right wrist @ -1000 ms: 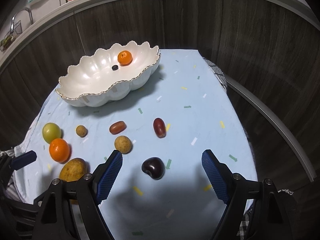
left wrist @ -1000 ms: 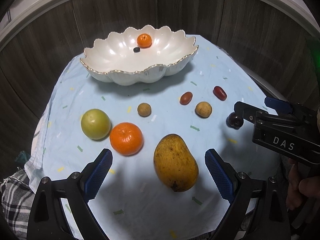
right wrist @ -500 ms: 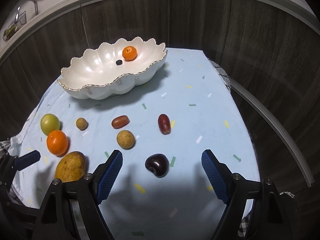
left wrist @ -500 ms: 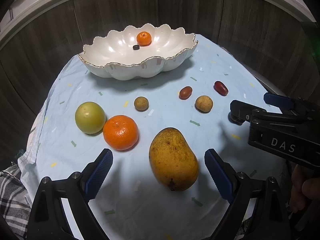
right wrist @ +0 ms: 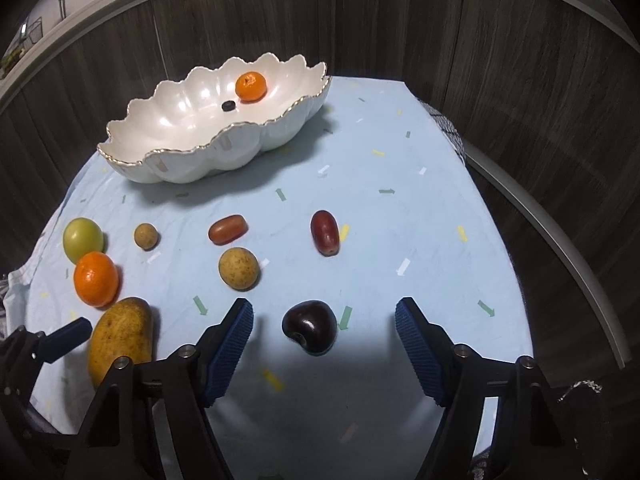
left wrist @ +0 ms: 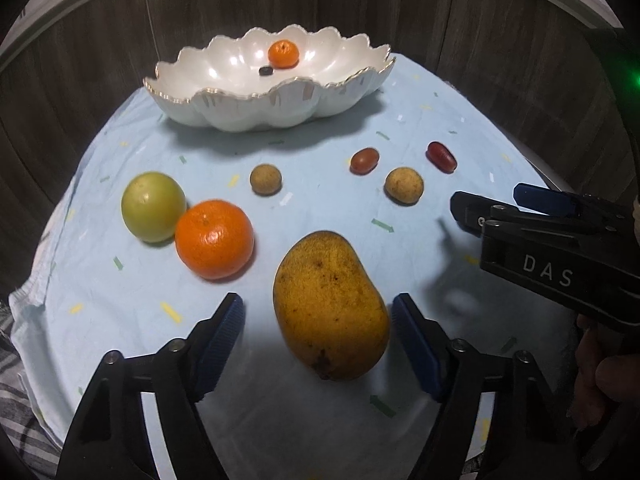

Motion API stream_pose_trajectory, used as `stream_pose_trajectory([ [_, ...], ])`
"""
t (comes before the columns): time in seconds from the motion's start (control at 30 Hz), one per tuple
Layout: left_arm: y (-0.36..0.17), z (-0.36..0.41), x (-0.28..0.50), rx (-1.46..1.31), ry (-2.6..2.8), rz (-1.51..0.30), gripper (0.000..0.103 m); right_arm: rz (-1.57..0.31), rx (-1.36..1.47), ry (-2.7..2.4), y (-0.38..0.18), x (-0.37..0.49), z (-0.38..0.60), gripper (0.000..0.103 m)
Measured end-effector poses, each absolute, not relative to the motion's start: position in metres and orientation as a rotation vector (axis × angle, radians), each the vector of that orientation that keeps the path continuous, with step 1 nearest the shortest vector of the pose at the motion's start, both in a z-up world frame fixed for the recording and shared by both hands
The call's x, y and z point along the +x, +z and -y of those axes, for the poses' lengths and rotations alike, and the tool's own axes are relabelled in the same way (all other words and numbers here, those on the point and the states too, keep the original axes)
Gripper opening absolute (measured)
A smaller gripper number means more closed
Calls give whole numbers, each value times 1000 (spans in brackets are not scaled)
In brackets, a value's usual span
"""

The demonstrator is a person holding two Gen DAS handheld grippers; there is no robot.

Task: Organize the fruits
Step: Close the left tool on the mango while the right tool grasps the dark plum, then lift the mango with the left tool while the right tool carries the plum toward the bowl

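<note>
Left gripper [left wrist: 318,330] spread wide, nothing held, mango [left wrist: 331,305] between its pads, no contact yet. Right gripper [right wrist: 324,340] also spread and empty, dark plum [right wrist: 309,326] lying between its pads on the cloth [right wrist: 420,220].

Likely step: both closing in for a pick. Mango is big and rounded, so grip across the narrow middle, squeeze slowly or it may squirt out. Plum is small and glossy and may roll; centre it before closing, pads low to the cloth.

Mango sits slightly right of centre in the left gripper's gap, closer to the right pad. Orange [left wrist: 215,239] just far-left of it, touching green fruit [left wrist: 153,207]. Far side: bowl [left wrist: 224,112] holding a small orange [left wrist: 283,54] and a dark berry [left wrist: 265,71].
</note>
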State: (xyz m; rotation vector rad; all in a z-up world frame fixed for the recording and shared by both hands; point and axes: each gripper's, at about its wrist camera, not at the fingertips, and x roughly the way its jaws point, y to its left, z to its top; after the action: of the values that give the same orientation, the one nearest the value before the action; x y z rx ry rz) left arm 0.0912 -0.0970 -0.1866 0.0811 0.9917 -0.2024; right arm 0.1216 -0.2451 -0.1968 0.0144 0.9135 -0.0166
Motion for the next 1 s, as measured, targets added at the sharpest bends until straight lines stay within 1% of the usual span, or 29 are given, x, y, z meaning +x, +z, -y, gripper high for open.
stream_pose_trajectory([
  [0.13,-190,96,92,71,-201,-998,67,-937,7,-11,-203,123,244,58],
  [0.17,-190,97,92,71,-209,-996,64,-945,8,-8,-204,124,244,56],
  [0.23,-190,98,91,75,-226,-992,57,-960,16,2,-207,124,244,41],
  [0.27,-189,100,90,76,-237,-990,53,-968,21,8,-209,125,244,38],
  [0.33,-189,100,90,77,-239,-990,52,-973,30,24,-210,124,244,31],
  [0.7,-186,98,92,61,-242,-999,51,-960,50,38,-207,122,246,30],
  [1.0,-174,95,92,70,-244,-960,50,-928,46,43,-197,116,245,30],
])
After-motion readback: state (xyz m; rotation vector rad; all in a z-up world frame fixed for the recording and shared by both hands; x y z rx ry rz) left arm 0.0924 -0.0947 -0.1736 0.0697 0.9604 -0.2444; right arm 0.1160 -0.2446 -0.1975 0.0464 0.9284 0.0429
